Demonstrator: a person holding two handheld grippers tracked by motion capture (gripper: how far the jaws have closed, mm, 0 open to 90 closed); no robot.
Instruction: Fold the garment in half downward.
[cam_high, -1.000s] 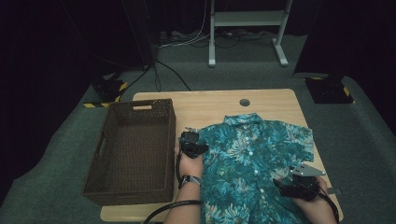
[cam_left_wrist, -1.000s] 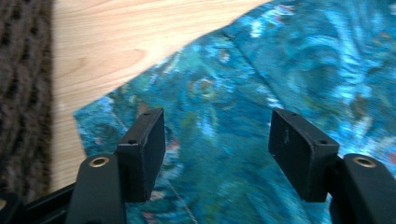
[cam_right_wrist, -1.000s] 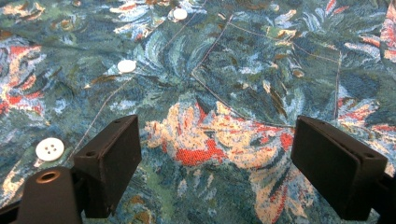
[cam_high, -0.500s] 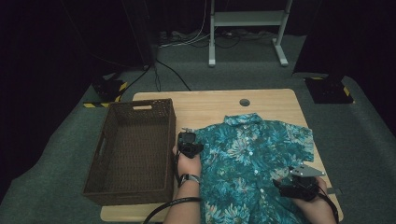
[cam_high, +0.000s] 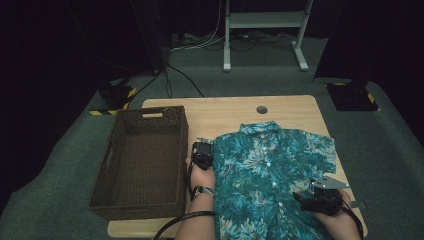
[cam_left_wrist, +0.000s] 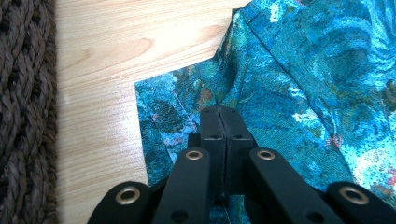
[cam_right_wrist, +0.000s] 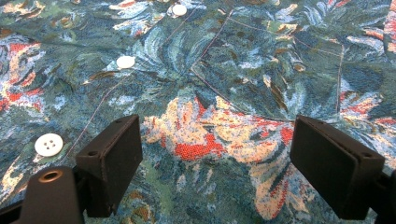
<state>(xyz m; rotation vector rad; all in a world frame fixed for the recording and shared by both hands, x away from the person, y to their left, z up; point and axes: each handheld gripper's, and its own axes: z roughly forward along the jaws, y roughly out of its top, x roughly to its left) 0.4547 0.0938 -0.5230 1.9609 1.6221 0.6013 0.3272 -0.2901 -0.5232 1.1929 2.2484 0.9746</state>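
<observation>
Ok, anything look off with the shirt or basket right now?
Nothing stands out. The shirt lies flat and buttoned on the table, the basket sits upright beside it, and the left gripper is shut on the sleeve edge.

We see a teal floral shirt (cam_high: 270, 165) with white buttons lying flat, front up and buttoned, on the wooden table, collar toward the far edge, its left sleeve edge just beside the wicker basket.

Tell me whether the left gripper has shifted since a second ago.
No. The left gripper sits at the same spot beside the basket, at the shirt sleeve; its jaws have just closed on the sleeve.
</observation>
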